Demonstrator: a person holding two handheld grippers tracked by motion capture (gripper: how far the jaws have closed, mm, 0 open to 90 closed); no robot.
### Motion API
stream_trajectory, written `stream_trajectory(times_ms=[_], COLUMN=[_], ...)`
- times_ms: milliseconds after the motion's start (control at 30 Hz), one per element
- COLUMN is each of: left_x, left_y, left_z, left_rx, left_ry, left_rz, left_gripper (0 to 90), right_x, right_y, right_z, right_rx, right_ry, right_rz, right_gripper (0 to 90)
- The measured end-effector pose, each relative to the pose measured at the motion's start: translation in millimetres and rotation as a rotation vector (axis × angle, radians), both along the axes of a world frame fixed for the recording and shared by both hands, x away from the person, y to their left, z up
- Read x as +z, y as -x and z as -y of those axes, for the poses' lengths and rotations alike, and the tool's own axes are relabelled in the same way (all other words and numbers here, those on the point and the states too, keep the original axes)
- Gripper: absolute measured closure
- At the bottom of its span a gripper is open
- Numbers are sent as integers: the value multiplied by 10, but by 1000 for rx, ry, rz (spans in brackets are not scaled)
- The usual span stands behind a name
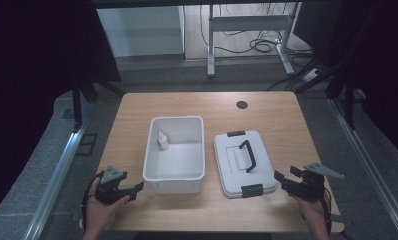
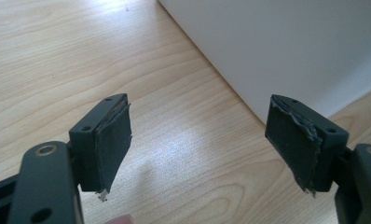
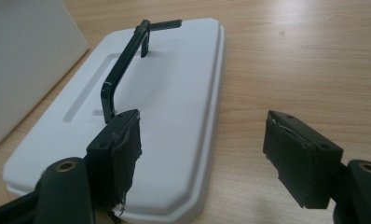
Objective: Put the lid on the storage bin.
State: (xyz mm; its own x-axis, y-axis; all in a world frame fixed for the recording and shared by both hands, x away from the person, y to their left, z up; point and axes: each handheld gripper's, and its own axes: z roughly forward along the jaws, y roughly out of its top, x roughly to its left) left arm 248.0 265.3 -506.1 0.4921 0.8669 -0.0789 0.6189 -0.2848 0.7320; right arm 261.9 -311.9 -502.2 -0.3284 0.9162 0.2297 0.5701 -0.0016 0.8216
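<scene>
White bin [image 1: 174,155]: stood open at the middle of the table [image 1: 267,107], a small bottle [image 1: 163,141] upright inside. White lid [image 1: 243,162] with black handle [image 1: 247,155]: lay flat just right of the bin. Left gripper [image 1: 135,189]: near the bin's near-left corner, jaws wide apart, empty. Right gripper [image 1: 281,180]: beside the lid's near-right corner, jaws wide apart, empty.

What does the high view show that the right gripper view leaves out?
High view alone: a small bottle inside the open white bin, the left tool, both hands, the floor beyond the table. Right gripper view alone: the right tool's worn pads close up, standing apart with nothing between. Both: the white lid with its black handle.
</scene>
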Motion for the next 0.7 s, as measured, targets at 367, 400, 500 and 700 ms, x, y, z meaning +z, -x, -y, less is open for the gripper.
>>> stream_trajectory(times_ms=[367,400,500,700], left_x=[38,32,21,35], left_y=[-1,3,6,-14], left_z=[-38,-46,-47,-3], left_rx=[5,8,16,5], left_ry=[19,18,13,7], left_rz=[-2,-6,-12,2], left_gripper=[227,226,225,223], right_x=[19,42,55,38], right_y=[38,42,36,39], right_z=[-25,-29,-47,-106], right_rx=[-10,-1,14,24], right_ry=[-46,-59,-52,-38], right_rz=[-16,-12,-11,-36], right_gripper=[302,306,308,320])
